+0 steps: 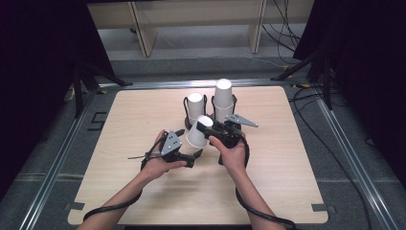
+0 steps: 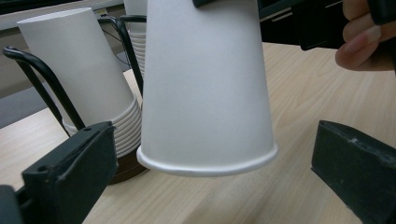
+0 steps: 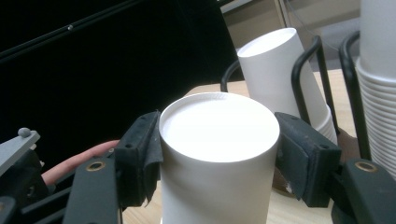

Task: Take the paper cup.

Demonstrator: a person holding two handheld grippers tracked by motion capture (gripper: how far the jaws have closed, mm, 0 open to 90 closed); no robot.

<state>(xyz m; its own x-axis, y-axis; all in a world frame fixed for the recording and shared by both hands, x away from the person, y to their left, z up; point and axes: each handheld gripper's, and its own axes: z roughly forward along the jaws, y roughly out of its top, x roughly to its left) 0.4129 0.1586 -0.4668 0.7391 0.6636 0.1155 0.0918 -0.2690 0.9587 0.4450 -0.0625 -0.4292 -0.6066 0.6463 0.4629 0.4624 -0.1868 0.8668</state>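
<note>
Cup (image 1: 198, 132), white paper, upside down, sits clamped in the right hand-held gripper (image 1: 207, 125) mid-counter (image 1: 143, 110); the left hand-held gripper (image 1: 187, 144) stands apart below its rim.

- Setting: a laboratory recording station, not a home.
- Light wooden table (image 1: 143, 191) stands inside a metal rail frame (image 1: 57, 163) on grey floor.
- Black curtains (image 1: 43, 57) flank both sides.
- Loose cables (image 1: 287, 28) and plain wooden furniture legs (image 1: 143, 33) lie behind.

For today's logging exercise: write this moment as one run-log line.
right gripper: shut on paper cup, upside down | left gripper: open, beside cup rim | cup stacks: in black holders
</note>
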